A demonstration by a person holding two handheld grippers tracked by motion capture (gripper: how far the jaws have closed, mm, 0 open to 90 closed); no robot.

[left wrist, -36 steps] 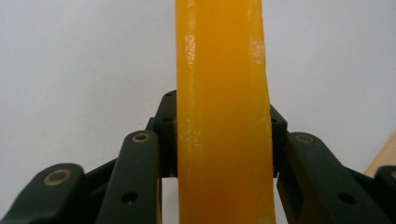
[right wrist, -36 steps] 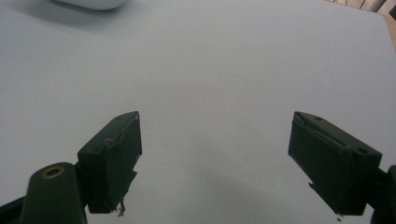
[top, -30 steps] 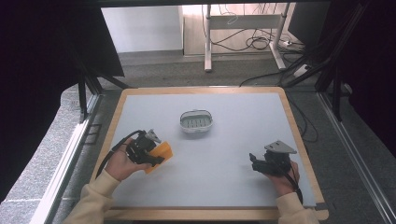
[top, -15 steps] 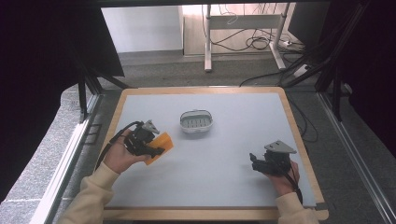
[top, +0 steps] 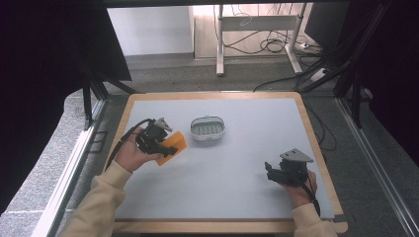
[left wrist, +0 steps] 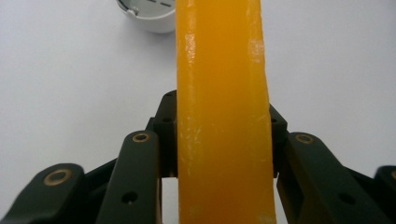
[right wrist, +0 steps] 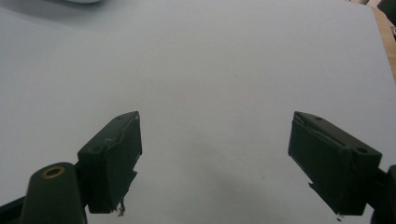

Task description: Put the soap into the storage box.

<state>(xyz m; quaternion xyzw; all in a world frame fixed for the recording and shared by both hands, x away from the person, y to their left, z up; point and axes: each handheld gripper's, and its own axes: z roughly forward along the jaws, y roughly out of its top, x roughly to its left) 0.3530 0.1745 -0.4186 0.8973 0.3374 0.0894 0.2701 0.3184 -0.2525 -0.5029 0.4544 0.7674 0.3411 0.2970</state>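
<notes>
My left gripper (top: pixel 165 147) is shut on an orange soap bar (top: pixel 172 146), held just above the mat at the left, a short way left of a white oval soap dish (top: pixel 208 128). In the left gripper view the orange bar (left wrist: pixel 223 112) stands edge-on between the black jaws, and the dish's rim (left wrist: pixel 149 16) lies ahead at the top left. My right gripper (top: pixel 269 171) rests low at the right front of the mat. In the right gripper view its jaws stand wide apart (right wrist: pixel 215 158) over bare mat, holding nothing.
A grey mat (top: pixel 237 163) covers the table inside a wooden frame (top: pixel 316 143). Beyond the far edge are desk legs and floor cables (top: pixel 267 44). Dark frame posts stand at both sides.
My left gripper has carried the orange bar up and slightly right, closer to the soap dish. The right gripper has stayed put.
</notes>
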